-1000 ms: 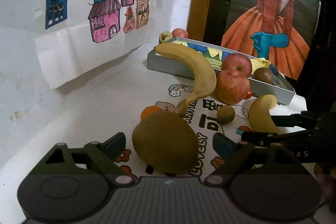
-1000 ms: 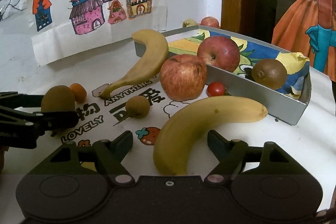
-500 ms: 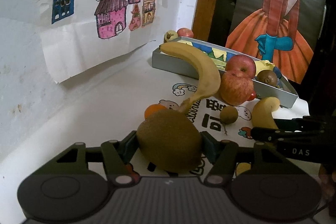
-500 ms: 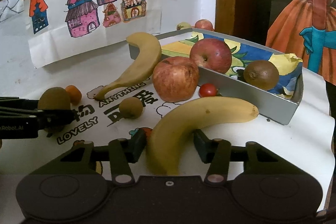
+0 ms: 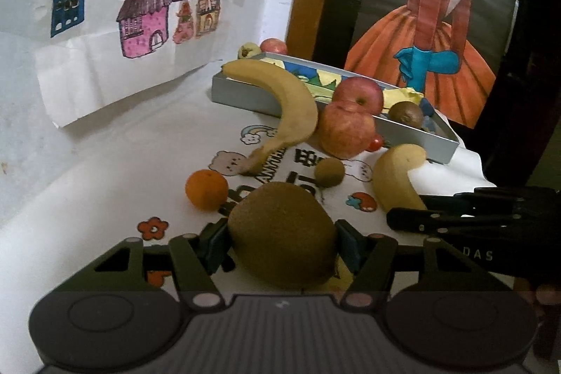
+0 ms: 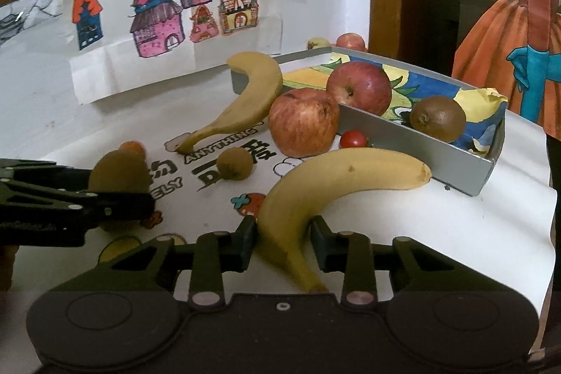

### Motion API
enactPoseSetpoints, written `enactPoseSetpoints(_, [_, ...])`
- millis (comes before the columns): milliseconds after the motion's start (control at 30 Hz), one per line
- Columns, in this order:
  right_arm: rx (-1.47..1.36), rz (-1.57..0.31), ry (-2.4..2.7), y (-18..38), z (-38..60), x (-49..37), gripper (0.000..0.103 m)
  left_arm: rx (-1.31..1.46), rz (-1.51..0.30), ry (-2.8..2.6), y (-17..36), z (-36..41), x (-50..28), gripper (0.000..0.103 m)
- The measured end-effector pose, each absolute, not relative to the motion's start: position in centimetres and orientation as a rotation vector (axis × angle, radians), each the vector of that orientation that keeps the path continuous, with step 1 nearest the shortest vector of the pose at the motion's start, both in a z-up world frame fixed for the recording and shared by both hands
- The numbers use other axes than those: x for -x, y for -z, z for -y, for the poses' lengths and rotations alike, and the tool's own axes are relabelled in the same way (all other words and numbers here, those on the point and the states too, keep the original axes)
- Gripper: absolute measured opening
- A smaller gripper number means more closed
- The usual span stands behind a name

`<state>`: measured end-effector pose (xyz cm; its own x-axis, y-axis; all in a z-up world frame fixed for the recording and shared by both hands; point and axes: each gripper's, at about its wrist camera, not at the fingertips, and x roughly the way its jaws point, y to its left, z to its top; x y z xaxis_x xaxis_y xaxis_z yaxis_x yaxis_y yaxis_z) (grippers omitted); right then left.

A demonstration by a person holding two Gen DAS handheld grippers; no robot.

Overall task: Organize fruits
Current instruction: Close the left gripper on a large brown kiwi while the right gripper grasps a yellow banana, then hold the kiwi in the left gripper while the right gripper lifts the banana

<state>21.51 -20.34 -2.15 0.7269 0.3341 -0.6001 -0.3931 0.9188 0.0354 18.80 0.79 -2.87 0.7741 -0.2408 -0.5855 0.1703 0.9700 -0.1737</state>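
Observation:
My left gripper (image 5: 282, 244) is shut on a large brown kiwi (image 5: 282, 233), held just above the printed white cloth. My right gripper (image 6: 282, 242) is shut on the stem end of a yellow banana (image 6: 336, 174) that curves toward the grey tray (image 6: 413, 142). In that tray lie a red apple (image 6: 359, 86) and a second kiwi (image 6: 438, 118). On the cloth are another apple (image 6: 303, 125), a second banana (image 6: 245, 100) leaning on the tray's corner, a small kiwi (image 6: 234, 163), a cherry tomato (image 6: 353, 139) and a small orange (image 5: 207, 184).
Paper drawings of houses (image 6: 157, 13) hang on the white wall behind. Two more small fruits (image 5: 263, 48) sit behind the tray's far corner. A wooden frame and a poster of an orange dress (image 5: 431, 34) stand at the right. The cloth's edge (image 6: 547, 233) drops off on the right.
Both grippers went from open to shut: the left closed on the large kiwi, the right on the banana's stem end. Both views have risen and tilted slightly.

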Motion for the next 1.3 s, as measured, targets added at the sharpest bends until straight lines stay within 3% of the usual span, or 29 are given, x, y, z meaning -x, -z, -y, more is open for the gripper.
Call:
enactPoseSetpoints(633, [0.15, -0.663, -0.539, 1.0, 22.2, -15.9, 0.035, 0.119, -0.668, 0.268, 2.8, 0.3, -16.8, 0.068])
enactPoseSetpoints(1033, [0.102, -0.665, -0.454, 1.7, 20.3, -17.8, 0.062, 0.132, -0.671, 0.269, 2.8, 0.4, -17.0, 0.077])
enactPoseSetpoints(1300, [0.154, -0.64, -0.444, 2.1, 19.8, -17.5, 0.06, 0.128, -0.67, 0.271, 2.8, 0.5, -17.0, 0.069])
